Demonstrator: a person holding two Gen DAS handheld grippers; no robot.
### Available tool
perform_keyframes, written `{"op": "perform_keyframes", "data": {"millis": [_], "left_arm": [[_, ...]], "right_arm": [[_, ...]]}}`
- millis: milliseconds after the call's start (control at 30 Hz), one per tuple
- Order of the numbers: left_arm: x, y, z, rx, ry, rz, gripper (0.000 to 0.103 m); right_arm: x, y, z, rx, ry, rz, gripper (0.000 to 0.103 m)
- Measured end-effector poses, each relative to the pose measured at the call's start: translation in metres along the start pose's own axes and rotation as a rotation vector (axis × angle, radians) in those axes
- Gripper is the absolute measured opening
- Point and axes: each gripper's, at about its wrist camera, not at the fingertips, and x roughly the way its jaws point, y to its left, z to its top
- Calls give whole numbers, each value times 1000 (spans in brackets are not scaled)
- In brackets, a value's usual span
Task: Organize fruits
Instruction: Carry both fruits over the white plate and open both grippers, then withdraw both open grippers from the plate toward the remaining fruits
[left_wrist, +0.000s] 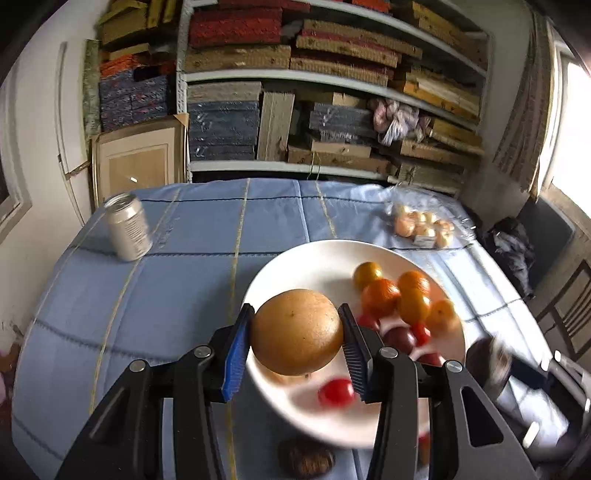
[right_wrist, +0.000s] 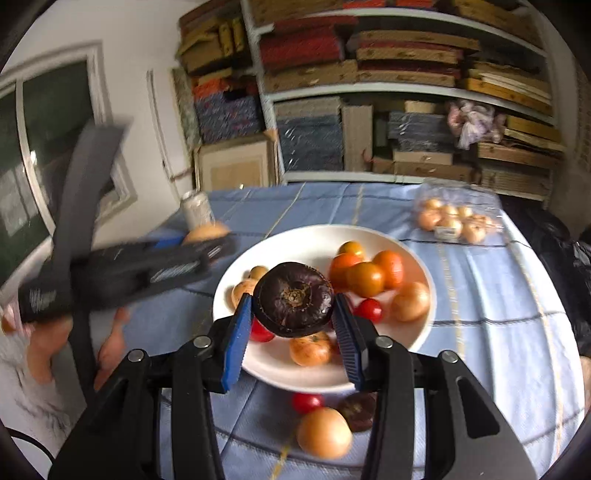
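Observation:
In the left wrist view my left gripper (left_wrist: 296, 317) is shut on a large golden-brown round fruit (left_wrist: 297, 332), held over the near left rim of a white plate (left_wrist: 314, 258). The plate holds several orange fruits (left_wrist: 380, 295) and small red tomatoes (left_wrist: 336, 393). In the right wrist view my right gripper (right_wrist: 292, 302) is shut on a dark purple round fruit (right_wrist: 293, 299) above the same plate (right_wrist: 303, 236). Off to the left there, the left gripper (right_wrist: 207, 242) shows blurred with its tan fruit (right_wrist: 207, 232).
On the blue checked cloth (right_wrist: 480, 295) stand a silver can (left_wrist: 127, 227) at the back left and a clear bag of pale round fruits (right_wrist: 458, 218) at the back right. A red tomato (right_wrist: 306, 402), an orange fruit (right_wrist: 324, 432) and a dark fruit (right_wrist: 358, 410) lie before the plate. A person's hand (right_wrist: 44, 347) is at left.

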Motion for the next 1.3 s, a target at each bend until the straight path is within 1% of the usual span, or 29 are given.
{"op": "perform_keyframes", "data": {"millis": [67,133,300,467,500,533,600,667,767,800,867,900,967,1000,1067,1133,1167,1233,1300], "left_arm": [[23,-2,10,20,32,6,47],[41,0,16,15,60,3,47],[88,-3,25,14,137,-13,47],[107,-12,24,33,165,-22,47],[109,-14,24,35,172,-24,47],[111,-15,23,35,176,-23,47],[106,-14,23,31,159,-6,51],[95,-14,25,27,137,-2,56],[59,-4,31,9,81,8,62],[47,-2,32,6,65,10,67],[17,5,30,5,23,21,74],[2,8,26,5,0,32,75],[-27,16,11,5,-35,60,84],[-36,18,4,4,-44,71,85],[-52,23,-18,4,-49,91,86],[-59,28,-37,-8,-42,99,86],[-61,30,-46,-22,-34,96,86],[-61,31,-66,-58,-12,66,86],[-60,27,-85,-67,-10,42,86]], "right_arm": [[22,4,3,-18,34,8,43],[40,8,3,-22,62,17,43],[68,8,2,-19,101,29,43],[80,3,-2,-11,119,18,44],[80,1,-3,-5,120,22,46],[80,-1,-3,3,116,29,56],[74,-4,-3,15,94,18,72],[66,-7,-1,27,68,18,73],[48,-12,6,43,29,41,73],[39,-14,9,51,6,48,73],[24,-17,14,68,-23,55,78],[15,-20,16,84,-44,58,82],[-3,-25,18,115,-83,68,85],[-10,-26,17,125,-98,72,87],[-27,-29,11,139,-126,71,88],[-43,-36,-4,169,-162,53,91],[-51,-40,-12,188,-179,45,91],[-69,-52,-36,237,-213,31,93],[-81,-63,-56,292,-228,10,94]]}}
